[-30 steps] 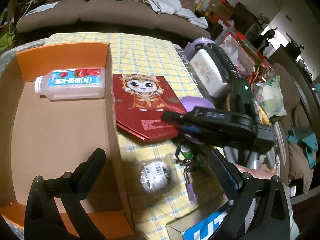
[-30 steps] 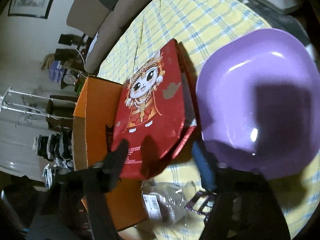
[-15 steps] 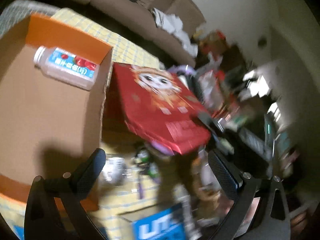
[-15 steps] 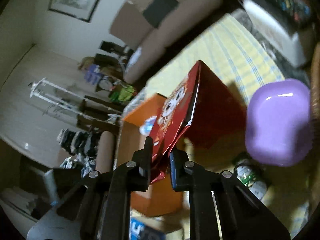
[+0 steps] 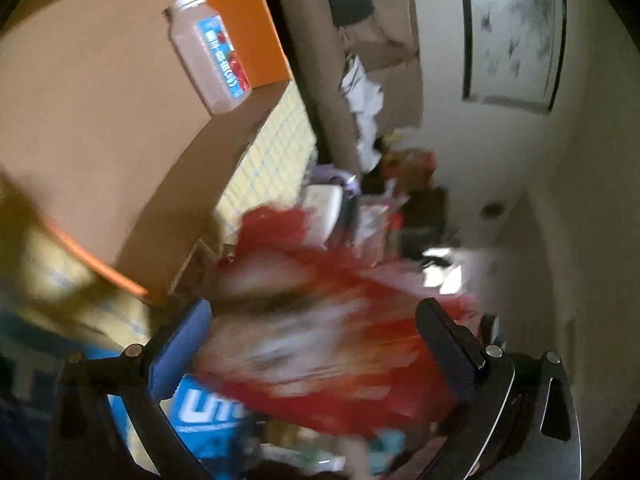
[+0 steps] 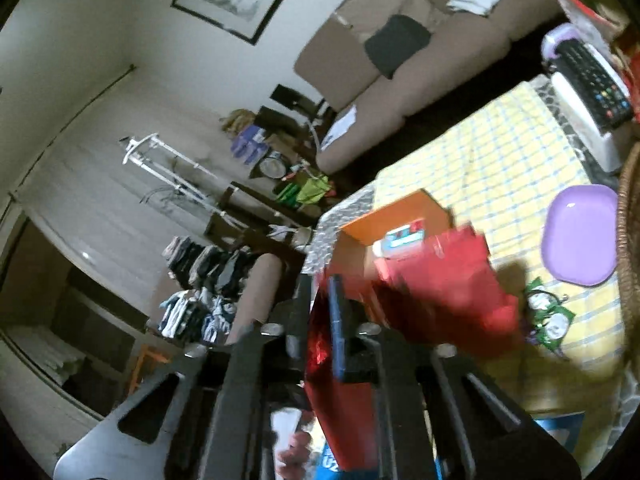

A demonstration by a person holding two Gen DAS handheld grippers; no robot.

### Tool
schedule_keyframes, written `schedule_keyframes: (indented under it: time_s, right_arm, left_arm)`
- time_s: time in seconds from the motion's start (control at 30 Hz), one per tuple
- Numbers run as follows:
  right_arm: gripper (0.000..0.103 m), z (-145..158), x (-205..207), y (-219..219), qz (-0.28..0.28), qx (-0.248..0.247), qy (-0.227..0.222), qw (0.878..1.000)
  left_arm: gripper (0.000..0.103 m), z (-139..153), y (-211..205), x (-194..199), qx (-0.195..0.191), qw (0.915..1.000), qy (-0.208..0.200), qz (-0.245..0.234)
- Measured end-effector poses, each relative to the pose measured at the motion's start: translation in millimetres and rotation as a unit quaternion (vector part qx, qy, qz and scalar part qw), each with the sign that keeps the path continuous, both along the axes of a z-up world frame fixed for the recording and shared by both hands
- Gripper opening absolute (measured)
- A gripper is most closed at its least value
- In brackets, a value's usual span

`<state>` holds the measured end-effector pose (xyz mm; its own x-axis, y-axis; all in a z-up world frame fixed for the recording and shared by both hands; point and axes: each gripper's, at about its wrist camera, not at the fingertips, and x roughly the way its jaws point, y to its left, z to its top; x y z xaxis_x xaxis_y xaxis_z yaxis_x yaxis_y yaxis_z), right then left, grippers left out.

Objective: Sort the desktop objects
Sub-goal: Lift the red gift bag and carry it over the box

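My right gripper [image 6: 320, 304] is shut on the edge of a red paper bag [image 6: 440, 292] and holds it lifted above the yellow checked tablecloth [image 6: 500, 148]. The same red bag [image 5: 340, 340], blurred, lies between the fingers of my open left gripper [image 5: 316, 324]. An orange cardboard box [image 5: 100, 128] holds a drink bottle [image 5: 212, 68] lying on its side; the box [image 6: 356, 248] also shows in the right wrist view behind the bag.
A purple plate [image 6: 576, 232] and small packets [image 6: 548, 312] lie on the cloth. A blue carton [image 5: 204, 412] sits below the bag. A white box with a remote control [image 6: 592, 80] stands at the table's far side. A sofa [image 6: 400, 52] is behind.
My right gripper closed on the red bag and lifted it off the cloth. My left gripper tilted and swung toward the bag, which now sits between its fingers.
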<state>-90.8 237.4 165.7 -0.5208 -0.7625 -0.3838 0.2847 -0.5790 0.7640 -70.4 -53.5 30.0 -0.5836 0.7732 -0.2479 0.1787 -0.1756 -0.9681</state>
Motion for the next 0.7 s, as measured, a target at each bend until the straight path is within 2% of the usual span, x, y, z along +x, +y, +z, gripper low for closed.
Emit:
schedule_keyframes:
  time_s: [0.03,0.07,0.13,0.17,0.23,0.27,0.3,0.33,0.37,0.4,0.5,0.53,0.63,0.7]
  right_arm:
    - [0.001,-1,2,-8,0.006,0.007,-0.005,1.000]
    - [0.001,-4,5,-16,0.011,0.022,-0.013,1.000]
    - [0.003,-9,8,-26,-0.001,0.087,-0.020,0.996]
    - [0.006,-9,12,-28,-0.004,0.132,-0.015,0.991]
    - [0.008,-7,19,-27,-0.008,0.192,-0.008,0.981]
    - [0.017,-6,25,-24,-0.016,0.228,-0.002,0.973]
    - [0.035,-6,29,-20,-0.022,0.249,0.002,0.968]
    - [0.048,-6,33,-14,-0.030,0.270,0.001,0.962]
    - [0.073,-11,36,-7,-0.034,0.288,-0.006,0.957]
    - [0.086,-18,36,-2,-0.030,0.293,-0.015,0.955]
    - [0.085,-54,38,16,-0.027,0.317,-0.062,0.946]
    - [0.085,-68,36,22,-0.034,0.322,-0.077,0.943]
    - [0.085,-101,30,46,-0.055,0.291,-0.119,0.948]
    - [0.085,-119,26,59,-0.068,0.268,-0.141,0.951]
  left_arm:
    - [0.103,-1,2,-2,0.019,0.9997,0.007,-0.010]
    - [0.103,0,4,-4,0.017,0.9996,0.003,-0.022]
    - [0.103,11,3,-5,-0.054,0.9981,-0.002,-0.029]
    - [0.103,22,4,-6,-0.104,0.9935,0.010,-0.044]
    - [0.103,36,9,-6,-0.149,0.9858,0.031,-0.072]
    - [0.103,42,11,-5,-0.177,0.9798,0.036,-0.086]
    - [0.103,45,14,-3,-0.208,0.9726,0.035,-0.099]
    - [0.103,47,16,-2,-0.230,0.9664,0.033,-0.111]
    - [0.103,47,21,0,-0.245,0.9610,0.031,-0.124]
    - [0.103,44,28,3,-0.255,0.9563,0.031,-0.140]
    - [0.103,27,46,15,-0.286,0.9396,0.018,-0.186]
    - [0.103,22,53,23,-0.289,0.9374,0.014,-0.195]
    - [0.103,7,66,36,-0.273,0.9413,0.010,-0.198]
    - [0.103,3,76,40,-0.280,0.9414,0.011,-0.188]
